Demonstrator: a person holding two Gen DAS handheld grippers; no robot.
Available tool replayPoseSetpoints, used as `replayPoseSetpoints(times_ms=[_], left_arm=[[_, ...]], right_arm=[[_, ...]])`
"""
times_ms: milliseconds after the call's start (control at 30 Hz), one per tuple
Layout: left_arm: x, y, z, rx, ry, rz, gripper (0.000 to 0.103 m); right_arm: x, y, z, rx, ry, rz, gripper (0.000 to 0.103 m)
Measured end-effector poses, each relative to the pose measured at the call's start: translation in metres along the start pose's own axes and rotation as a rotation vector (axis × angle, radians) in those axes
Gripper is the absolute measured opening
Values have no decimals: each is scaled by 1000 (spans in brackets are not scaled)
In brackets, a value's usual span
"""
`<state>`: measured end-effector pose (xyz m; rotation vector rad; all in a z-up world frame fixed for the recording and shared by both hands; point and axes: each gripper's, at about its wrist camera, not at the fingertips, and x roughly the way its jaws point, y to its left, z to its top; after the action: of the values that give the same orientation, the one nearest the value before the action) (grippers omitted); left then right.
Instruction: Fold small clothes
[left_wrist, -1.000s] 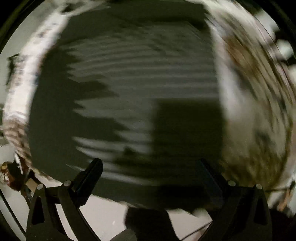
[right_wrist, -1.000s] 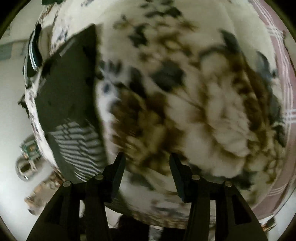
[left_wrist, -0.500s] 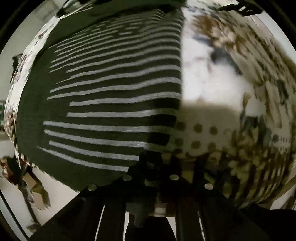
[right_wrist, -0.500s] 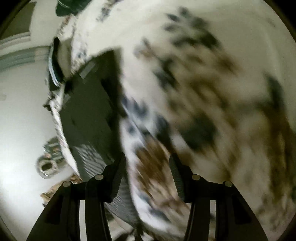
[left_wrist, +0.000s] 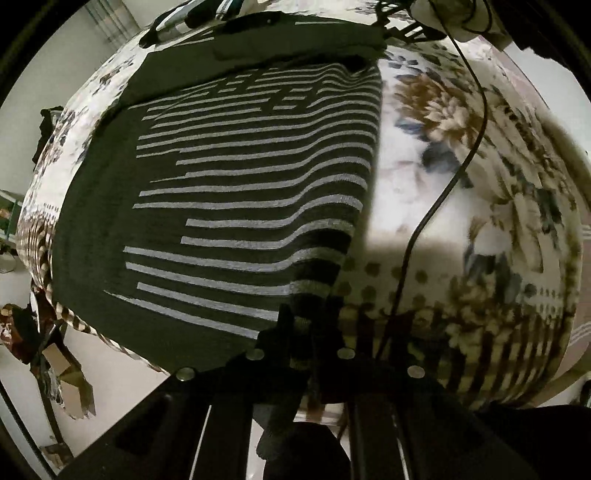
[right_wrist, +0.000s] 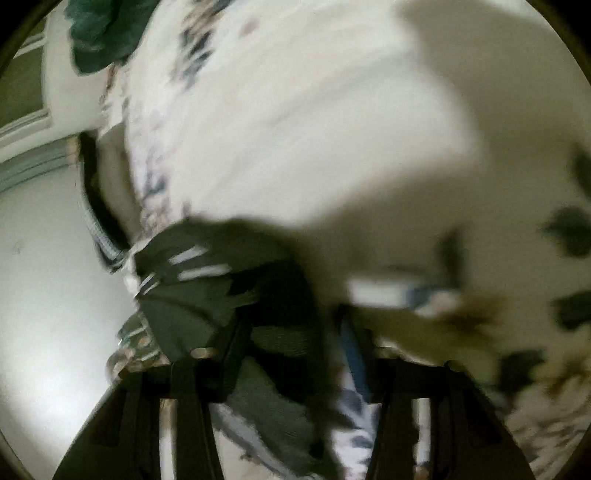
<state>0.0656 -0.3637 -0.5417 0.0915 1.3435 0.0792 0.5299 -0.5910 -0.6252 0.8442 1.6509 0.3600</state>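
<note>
While the left hand-held gripper (left_wrist: 314, 328) clamps the striped garment (left_wrist: 236, 192), blur hides the right one's (right_wrist: 291, 332) grip

The left wrist view looks down the bed (left_wrist: 461, 155) from its edge. The right sits closer, blurred. Both show the striped garment (left_wrist: 240, 192).

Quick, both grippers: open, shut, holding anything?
Left gripper: shut on the near corner of the striped garment.
Right gripper: over the garment's dark cloth; too blurred to tell whether it grips.
</note>
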Motion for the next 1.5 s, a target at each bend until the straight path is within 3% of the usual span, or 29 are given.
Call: replayPoseSetpoints(times_ms=[67,100,167,300,367,433,500,567,600,767,1000,1200,1367,1500], left_arm=[[-4,2,-2,7,-7,-7,6],[-5,6,-2,1,-10,-10,6],[-5,15,0,-19,-13,-16,6],[-9,21,4,-25,-26,-15,6],[-12,25,6,-25,-38,-20,6],[-15,27,7,-21,-46,-21,6],[-17,30,9,-20,-50,-26,6],[-20,34,11,-22,-54,-34,6],[-22,37,12,-26,-56,-37,6],[-42,65,22,-77,-72,-86,6],[-75,134,36,-208,-129,-137,6],[-83,226,39,-368,-163,-205,5],[-78,301,41,-445,-191,-233,5],[-54,365,37,-527,-190,-246,3]], right_arm=[[-13,9,-2,-99,-59,-105,6],[-20,0,-2,-77,-73,-134,4],[-25,-14,4,-6,-61,-95,4],[-22,3,3,-82,-33,-127,5],[-22,-2,8,-47,2,-117,7],[-18,-16,13,19,30,-72,21],[-11,-30,13,72,41,-21,23],[-8,-35,7,98,1,5,20],[-4,-30,3,94,-22,3,9],[-22,2,-12,-4,-93,-41,6],[-46,104,-31,-144,-123,-163,5],[-27,240,-54,-298,-116,-280,5],[31,350,-72,-385,-128,-419,5],[120,428,-77,-446,-121,-559,5]])
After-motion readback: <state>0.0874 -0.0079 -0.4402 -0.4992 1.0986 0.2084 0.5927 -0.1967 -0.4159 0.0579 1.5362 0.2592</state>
